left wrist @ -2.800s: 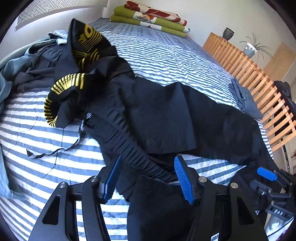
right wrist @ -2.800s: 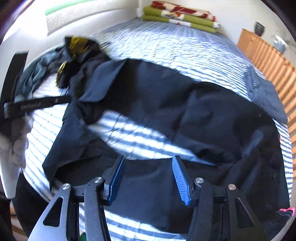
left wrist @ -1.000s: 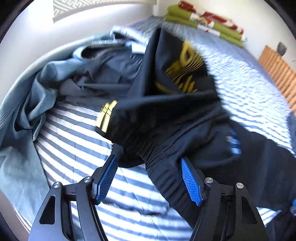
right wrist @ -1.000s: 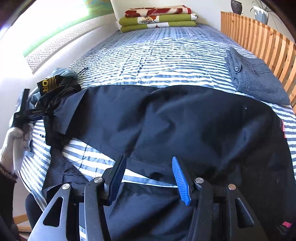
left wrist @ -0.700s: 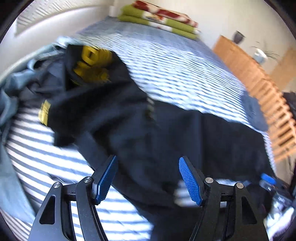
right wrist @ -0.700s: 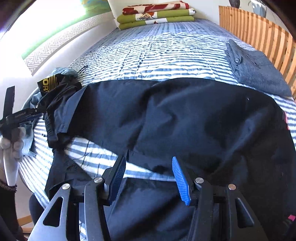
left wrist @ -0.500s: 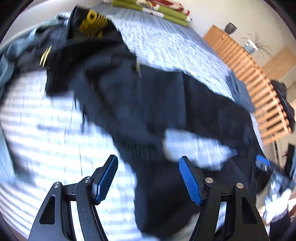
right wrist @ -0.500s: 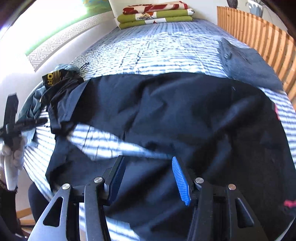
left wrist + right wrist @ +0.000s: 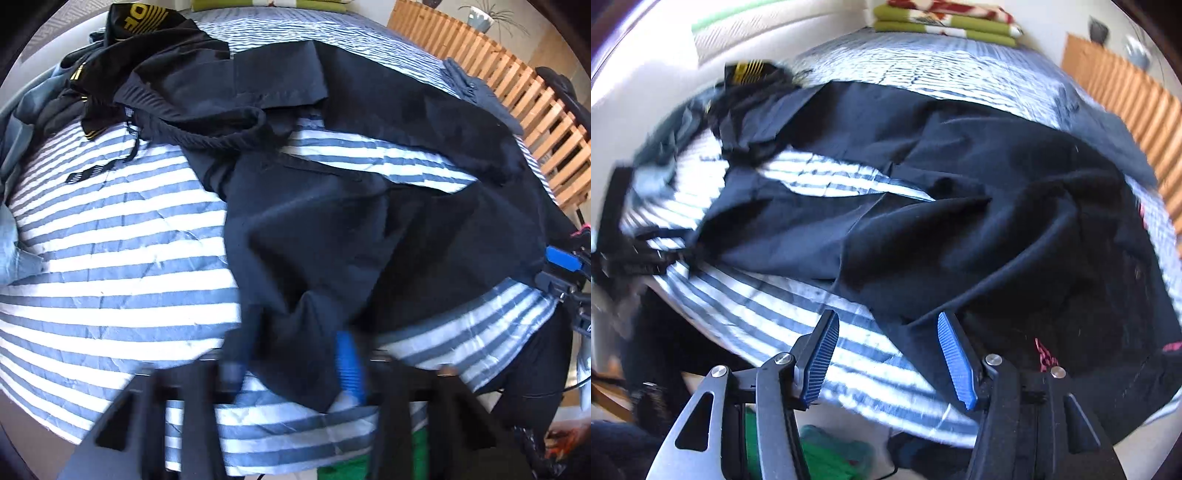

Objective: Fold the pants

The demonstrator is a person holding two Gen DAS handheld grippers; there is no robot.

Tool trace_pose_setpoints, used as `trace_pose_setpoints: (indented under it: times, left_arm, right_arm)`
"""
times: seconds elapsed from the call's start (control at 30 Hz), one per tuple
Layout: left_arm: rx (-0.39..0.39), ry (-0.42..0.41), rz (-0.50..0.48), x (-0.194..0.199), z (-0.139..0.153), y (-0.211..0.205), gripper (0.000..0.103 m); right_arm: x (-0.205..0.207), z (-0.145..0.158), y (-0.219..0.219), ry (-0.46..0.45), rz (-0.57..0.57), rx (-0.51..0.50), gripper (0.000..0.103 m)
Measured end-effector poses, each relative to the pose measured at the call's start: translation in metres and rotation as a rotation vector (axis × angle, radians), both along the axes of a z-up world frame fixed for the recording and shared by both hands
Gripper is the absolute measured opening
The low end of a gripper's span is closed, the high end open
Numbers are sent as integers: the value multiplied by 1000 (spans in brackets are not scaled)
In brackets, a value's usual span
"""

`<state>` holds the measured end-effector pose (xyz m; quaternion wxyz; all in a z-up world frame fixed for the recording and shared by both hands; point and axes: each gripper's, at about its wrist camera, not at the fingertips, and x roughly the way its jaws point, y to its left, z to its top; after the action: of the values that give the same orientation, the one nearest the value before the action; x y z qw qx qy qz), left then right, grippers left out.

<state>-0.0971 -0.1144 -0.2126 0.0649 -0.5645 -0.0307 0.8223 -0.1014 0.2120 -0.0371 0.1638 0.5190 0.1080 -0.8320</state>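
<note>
The left claw [image 9: 295, 362] reaches low over the near edge of the bed [image 9: 110, 258], its body smeared by motion blur; a corner of the black pants [image 9: 332, 229] lies between its spread fingers, and whether they pinch the cloth cannot be told. The right claw [image 9: 886, 354] hangs open just above the same bed edge, blue pads [image 9: 955, 363] apart, the pants hem near its tips. The pants sprawl rumpled across the striped cover, one leg running toward the far side. Beyond, a black garment with yellow print [image 9: 144, 22] lies bunched, and folded blankets [image 9: 945, 22] rest by the wall, partly cut off.
</note>
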Motion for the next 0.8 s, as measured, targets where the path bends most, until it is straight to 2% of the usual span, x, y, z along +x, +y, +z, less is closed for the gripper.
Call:
trace_pose_setpoints:
  times: [0.03,0.07,0.13,0.2,0.23,0.27,0.33,0.37,0.4,0.47,0.5,0.53,0.57,0.6,0.63,0.7,0.73,0.8]
  left_arm:
    - [49,-1,11,-2,5,-7,13]
    - [105,0,17,0,12,-13,11]
    - [134,26,22,7,32,-19,8]
    - [174,38,-3,16,54,-19,6]
    - [229,40,-22,23,74,-21,6]
    - [278,41,-32,29,89,-23,6]
    - [365,56,-62,31,124,-25,6]
    - [384,60,-77,25,138,-23,7]
    - [396,64,-86,22,150,-28,12]
    - [325,89,-50,-10,167,-31,33]
    - [256,106,-12,-28,168,-33,62]
    - [146,142,48,-51,168,-40,70]
    - [69,159,74,-69,163,-43,70]
    - [10,145,107,-88,153,-47,70]
    - [-10,121,128,-102,144,-51,70]
    - [53,104,154,-110,133,-59,70]
    - [119,98,161,-104,128,-63,70]
    - [165,87,144,-85,116,-60,73]
  right_arm:
    - [0,-4,-3,12,6,26,52]
    - [-2,-7,-5,22,9,51,52]
    - [-3,-11,-7,39,7,95,51]
    - [-4,-8,-4,53,-15,118,29]
    - [-5,-5,-1,50,-23,111,16]
    - [-5,2,3,51,-35,85,10]
    - [-4,18,10,68,-56,48,6]
    - [-3,28,16,82,-70,19,5]
    - [-4,37,22,88,-81,-16,5]
    - [-11,48,30,93,-96,-80,7]
    - [-14,50,31,95,-99,-87,8]
    - [-18,49,31,93,-102,-77,19]
    - [-23,46,29,89,-108,-56,32]
    - [-28,42,27,80,-108,-41,37]
    - [-31,39,25,71,-106,-35,40]
    - [-30,36,27,49,-112,-44,40]
    - [-28,37,30,48,-110,-52,40]
    - [-16,44,45,72,-122,-68,44]
